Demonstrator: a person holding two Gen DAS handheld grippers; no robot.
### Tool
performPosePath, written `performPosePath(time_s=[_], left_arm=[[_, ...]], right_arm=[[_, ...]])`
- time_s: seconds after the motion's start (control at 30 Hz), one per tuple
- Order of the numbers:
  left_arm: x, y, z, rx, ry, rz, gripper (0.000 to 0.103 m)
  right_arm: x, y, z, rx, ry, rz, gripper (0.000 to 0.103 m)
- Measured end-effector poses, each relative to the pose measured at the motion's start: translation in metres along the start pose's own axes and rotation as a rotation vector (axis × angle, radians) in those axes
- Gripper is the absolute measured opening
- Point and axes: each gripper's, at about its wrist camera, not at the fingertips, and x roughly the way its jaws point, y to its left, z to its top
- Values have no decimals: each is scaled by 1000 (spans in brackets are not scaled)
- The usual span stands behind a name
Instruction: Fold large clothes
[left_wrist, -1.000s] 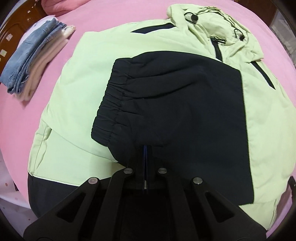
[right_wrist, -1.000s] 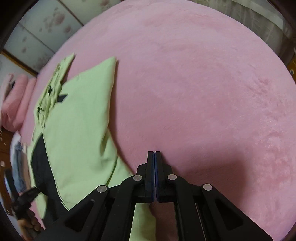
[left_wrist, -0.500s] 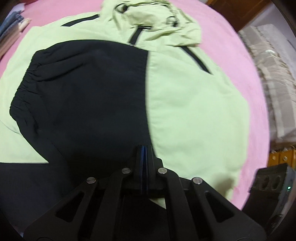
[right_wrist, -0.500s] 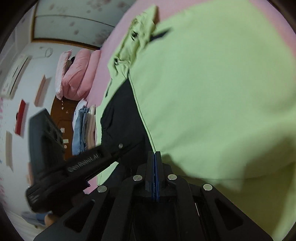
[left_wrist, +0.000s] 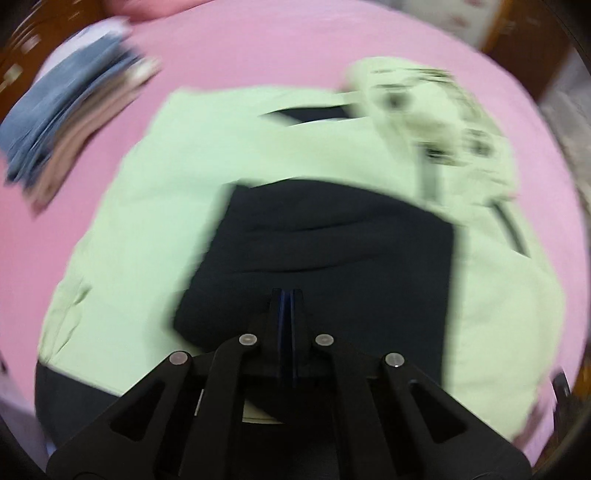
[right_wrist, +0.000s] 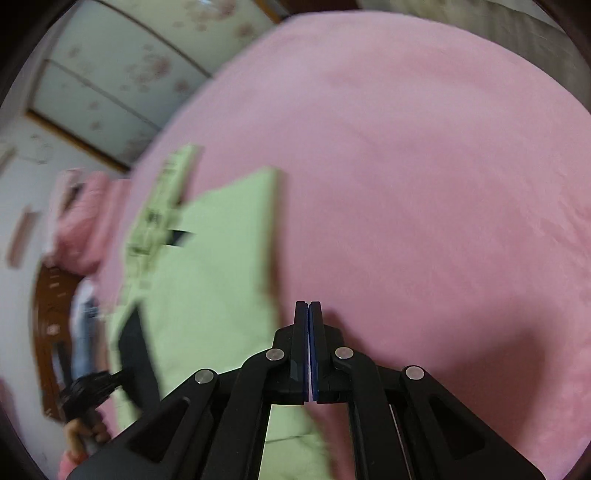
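A pale green jacket (left_wrist: 155, 229) with a black sleeve (left_wrist: 325, 254) folded across its front lies flat on the pink bed. Its hood (left_wrist: 432, 110) is at the far end. The left gripper (left_wrist: 286, 295) is shut and empty, above the near part of the black sleeve. In the right wrist view the jacket (right_wrist: 214, 266) lies to the left. The right gripper (right_wrist: 307, 306) is shut and empty, over the pink bedcover just beside the jacket's right edge. The left gripper (right_wrist: 88, 387) shows at the lower left of that view. Both views are blurred.
A stack of folded clothes with blue jeans (left_wrist: 62, 110) on top sits at the far left of the bed. The pink bedcover (right_wrist: 424, 184) stretches wide to the right of the jacket. Pink pillows (right_wrist: 85, 221) and a wooden headboard (right_wrist: 48, 332) are at the far left.
Both cameras swung back towards their views of one second ago. The right gripper moved from over the jacket to over the bedcover at its right edge. The sleeve stays folded.
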Motion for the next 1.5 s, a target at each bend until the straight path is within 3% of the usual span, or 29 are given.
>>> performPosePath(time_s=[0.07, 0.17, 0.3, 0.4, 0.5, 0.57, 0.63, 0.73, 0.77, 0.9, 0.93, 1.0, 1.07, 1.13, 1.2, 1.37, 1.5], left_arm=[[-2, -38, 0, 78, 10, -80, 0], [-3, -83, -7, 142, 34, -167, 0], [21, -112, 2, 158, 71, -160, 0], [34, -88, 17, 103, 71, -111, 0], [44, -61, 33, 97, 66, 46, 0], [52, -41, 43, 93, 54, 184, 0], [54, -24, 51, 42, 56, 183, 0], [54, -16, 54, -2, 65, 165, 0], [54, -18, 54, 10, 62, 178, 0], [48, -34, 48, 75, 44, 240, 0], [41, -37, 46, 69, 29, 225, 0], [24, -37, 41, 51, 4, 156, 0], [16, -34, 30, 50, 28, 118, 0], [15, -36, 16, 43, 72, 127, 0], [12, -30, 2, 25, 90, 125, 0], [-5, -13, -26, -35, 77, 97, 0], [-23, -9, -49, -52, 87, 51, 0]], right_arm=[[21, 35, -6, -30, 61, 141, 1], [59, 85, -16, -17, 162, 263, 1], [113, 118, -25, 3, 237, 277, 1], [152, 118, -7, -73, 241, 163, 1], [144, 78, 26, -80, 169, 175, 1], [136, 53, 51, -146, 86, 26, 0], [127, 32, 69, -125, 39, -1, 0], [109, 4, 86, -89, -35, -152, 0], [105, 0, 89, -81, -60, -257, 0], [95, 6, 89, -66, -107, -326, 0], [80, 15, 85, -76, -157, -338, 0], [64, 36, 74, -102, -243, -264, 3], [63, 53, 64, -149, -195, -216, 6], [83, 59, 48, -165, -28, -262, 7], [89, 52, 24, -127, 55, -255, 7], [48, 32, -27, -29, 34, -257, 7], [2, 33, -59, -34, 44, -283, 9]])
